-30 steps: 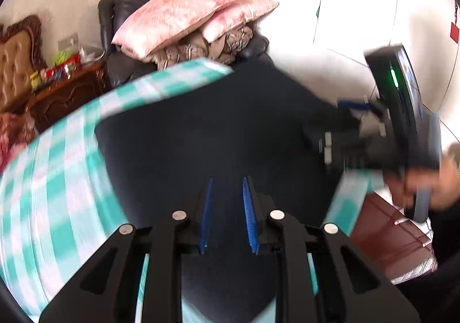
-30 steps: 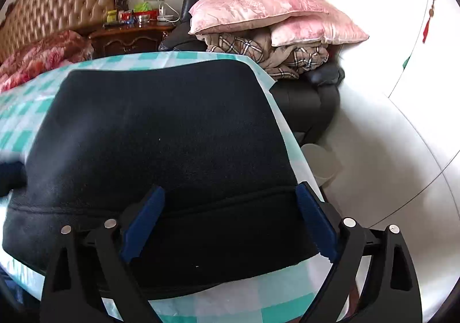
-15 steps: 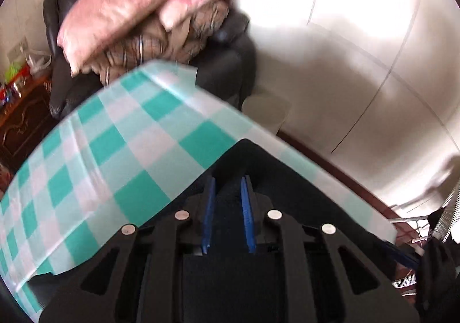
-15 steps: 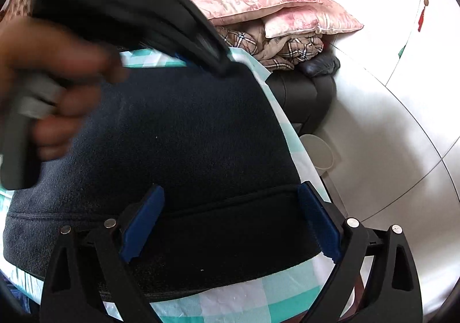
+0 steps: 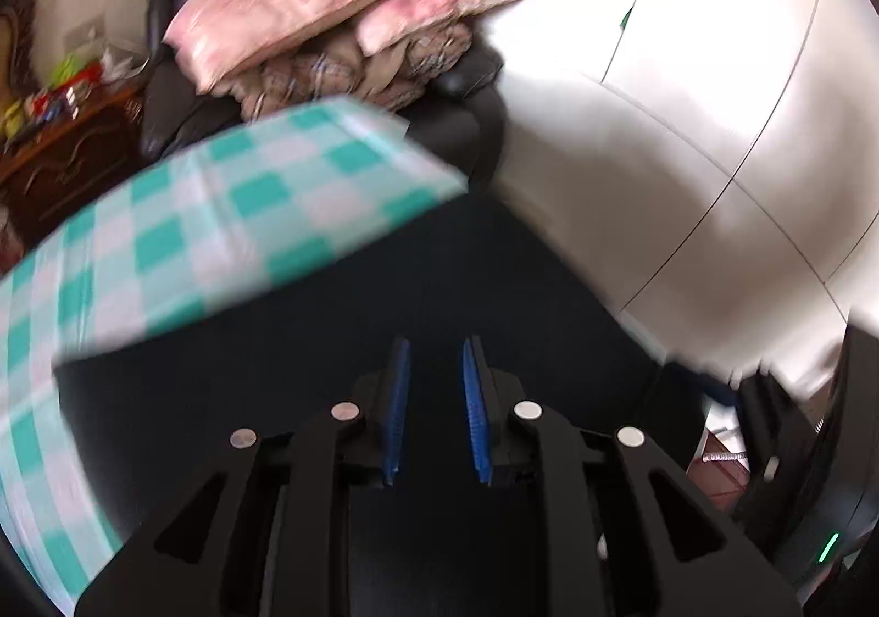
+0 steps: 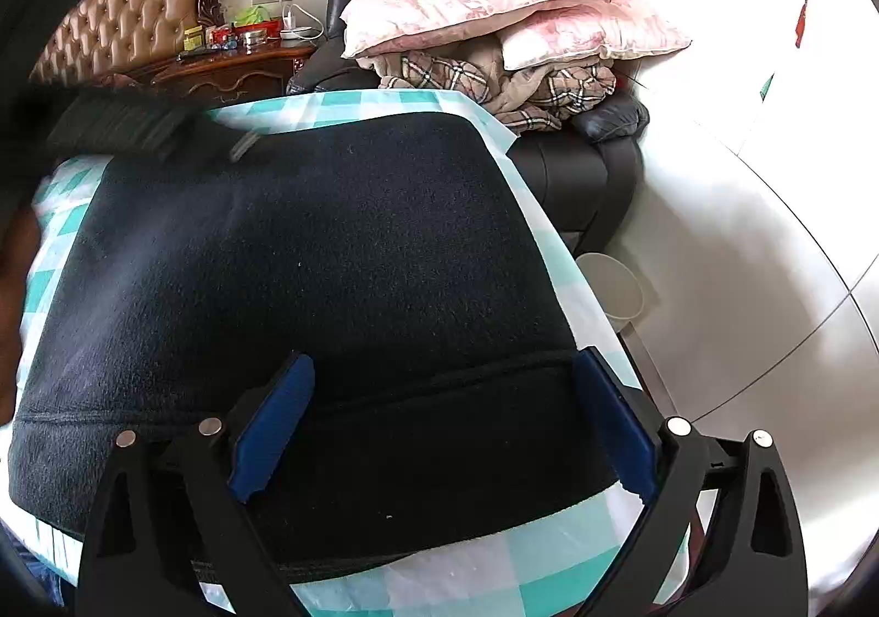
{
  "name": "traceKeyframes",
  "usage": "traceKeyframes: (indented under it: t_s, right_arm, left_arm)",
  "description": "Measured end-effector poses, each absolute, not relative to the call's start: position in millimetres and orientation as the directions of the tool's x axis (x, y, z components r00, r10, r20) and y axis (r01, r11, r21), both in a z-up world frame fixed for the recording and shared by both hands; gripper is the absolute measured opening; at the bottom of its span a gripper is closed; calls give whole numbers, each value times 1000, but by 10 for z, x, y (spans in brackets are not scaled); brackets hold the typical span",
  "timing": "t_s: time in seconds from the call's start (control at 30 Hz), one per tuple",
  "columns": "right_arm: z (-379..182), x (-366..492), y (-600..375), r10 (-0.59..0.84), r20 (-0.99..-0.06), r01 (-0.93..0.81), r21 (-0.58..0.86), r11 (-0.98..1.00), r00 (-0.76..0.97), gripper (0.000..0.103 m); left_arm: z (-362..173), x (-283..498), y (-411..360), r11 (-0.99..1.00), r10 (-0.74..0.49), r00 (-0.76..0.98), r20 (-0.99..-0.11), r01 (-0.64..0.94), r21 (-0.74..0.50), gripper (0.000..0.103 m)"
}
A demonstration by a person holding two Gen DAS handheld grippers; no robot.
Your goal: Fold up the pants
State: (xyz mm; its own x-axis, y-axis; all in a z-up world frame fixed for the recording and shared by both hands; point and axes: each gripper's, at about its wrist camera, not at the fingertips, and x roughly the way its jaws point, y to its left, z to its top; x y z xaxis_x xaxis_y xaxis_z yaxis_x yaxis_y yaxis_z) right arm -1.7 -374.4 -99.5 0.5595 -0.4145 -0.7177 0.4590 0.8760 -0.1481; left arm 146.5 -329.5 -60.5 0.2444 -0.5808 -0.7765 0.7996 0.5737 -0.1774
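Observation:
Dark navy pants [image 6: 329,260] lie folded on a teal-and-white checked cloth [image 6: 494,573], waistband nearest the right wrist camera. My right gripper [image 6: 442,359] hovers over the waistband; its jaws are wide and still opening, and the pads do not press the fabric. My left gripper [image 5: 435,342] is over the pants [image 5: 329,342] with its jaws nearly together. Dark cloth fills the narrow gap, and I cannot tell whether it is pinched. In the right wrist view the left gripper is a dark blur [image 6: 137,128] at the pants' far left corner.
A black armchair [image 6: 582,177] behind the table carries pink pillows [image 6: 483,7] and a plaid blanket [image 6: 494,84]. A pale bin [image 6: 610,287] stands on the floor to the right. A wooden nightstand [image 6: 231,67] and a tufted headboard [image 6: 132,7] are at the back left.
The left gripper has swung across the table, so more dark fabric lies under it than half a second ago. The hand that crossed the right wrist view has pulled back to the left edge. The right jaws stand slightly wider.

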Motion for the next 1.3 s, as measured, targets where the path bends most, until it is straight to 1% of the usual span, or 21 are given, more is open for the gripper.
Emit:
traceKeyframes:
  t_s: [0.07,0.13,0.17,0.2,0.33,0.43,0.53,0.57,0.7,0.77,0.83,0.87,0.9,1.07,1.17,1.3]
  right_arm:
    - [-998,-9,-3753,-414,-719,458,-149,876,558,94]
    - [-999,-4,-3731,-416,-721,457,-153,876,554,94]
    - [-996,-5,-3726,-415,-722,457,-154,876,553,94]
    - [-995,-3,-3733,-414,-723,457,-153,876,552,94]
    - [-996,-4,-3724,-414,-721,456,-152,877,555,94]
    - [-1000,-9,-3701,-418,-720,459,-155,875,554,94]
    - [-1000,-8,-3700,-416,-721,457,-155,876,554,94]
    - [-1001,-5,-3691,-418,-720,455,-159,876,553,94]
    - [-1002,0,-3689,-423,-720,458,-164,874,550,94]
    - [-1002,10,-3693,-424,-721,459,-165,873,548,94]
    - [-1004,12,-3694,-425,-721,459,-166,873,547,94]
    - [-1007,13,-3692,-425,-721,459,-167,873,547,94]
    - [-1007,17,-3693,-426,-721,459,-167,873,547,94]
    - [-1006,17,-3695,-429,-720,461,-169,871,546,94]
    - [-1004,21,-3698,-429,-720,460,-170,871,546,94]
    - [-1007,21,-3699,-429,-720,460,-170,871,546,94]
  left_arm:
    - [-816,1382,-3261,577,-538,238,-809,804,-147,21]
    - [-831,1308,-3241,567,-543,272,-795,817,-107,24]
    - [-788,1281,-3218,566,-549,275,-789,818,-108,29]
    - [-742,1258,-3173,573,-554,287,-781,812,-108,30]
    - [-499,1019,-2839,583,-575,375,-727,811,-42,33]
    - [-530,826,-2519,608,-568,375,-732,791,-67,33]
    - [-768,716,-2359,621,-537,332,-776,778,-97,33]
    - [-852,691,-2296,633,-541,331,-773,765,-115,36]
    - [-855,709,-2228,683,-515,378,-769,723,-101,59]
    - [-869,785,-2177,707,-521,349,-779,688,-164,63]
    - [-886,836,-2118,735,-516,340,-787,647,-202,74]
    - [-889,850,-2098,754,-499,348,-794,626,-199,83]
    - [-894,847,-2083,768,-481,357,-801,612,-188,88]
    - [-889,804,-2043,802,-447,430,-784,581,-139,101]
    - [-857,793,-2034,792,-469,455,-757,596,-133,101]
    - [-715,753,-2002,761,-498,512,-699,645,-69,101]
